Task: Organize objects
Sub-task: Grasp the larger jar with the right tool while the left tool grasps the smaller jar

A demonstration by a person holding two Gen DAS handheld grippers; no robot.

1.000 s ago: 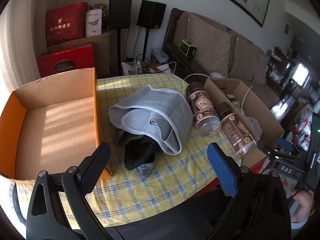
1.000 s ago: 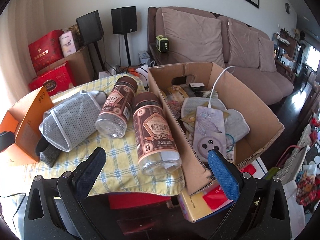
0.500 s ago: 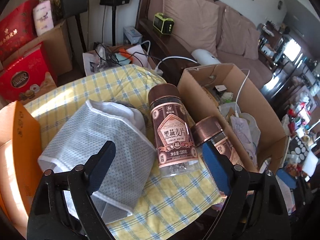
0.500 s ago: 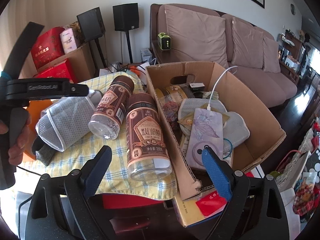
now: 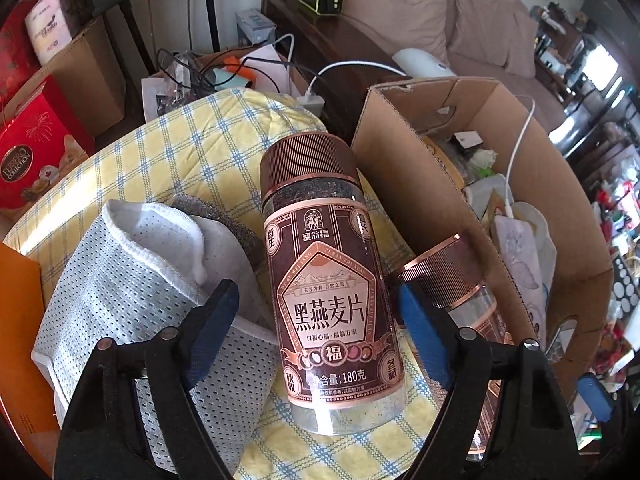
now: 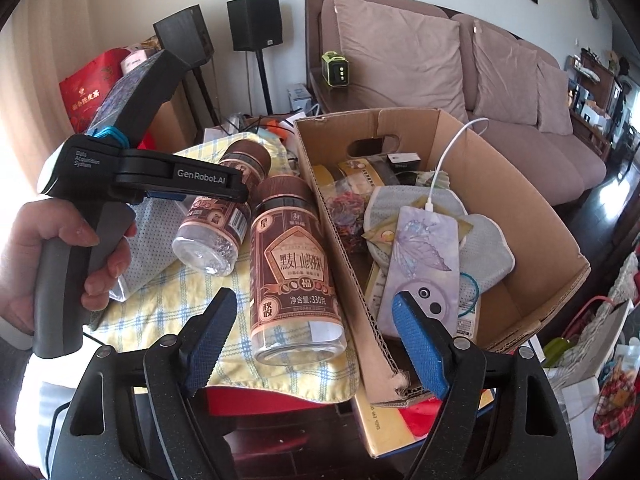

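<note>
Two brown-lidded jars lie side by side on a yellow checked cloth (image 5: 192, 152). The smaller jar (image 5: 324, 280) lies between the fingers of my left gripper (image 5: 318, 328), whose jaws are closing; a gap still shows at each pad. The bigger jar (image 6: 290, 264) lies with its base between the fingers of my right gripper (image 6: 314, 334), which is also closing and touches nothing. Its right fingertip (image 6: 416, 340) hangs over the cardboard box wall (image 6: 344, 264). A person's hand (image 6: 60, 260) holds the left tool over the smaller jar (image 6: 216, 220).
A grey mesh cloth bundle (image 5: 132, 280) lies left of the jars, beside an orange box (image 5: 20, 320). The cardboard box (image 5: 420, 184) on the right holds a lilac phone (image 6: 420, 264) on a white cable, pouches and packets. Red gift boxes, speakers and a sofa stand behind.
My left gripper swung right, from the orange box and mesh bundle to over the smaller jar, and came down closer. Both grippers' jaws narrowed. The left tool entered the right wrist view.
</note>
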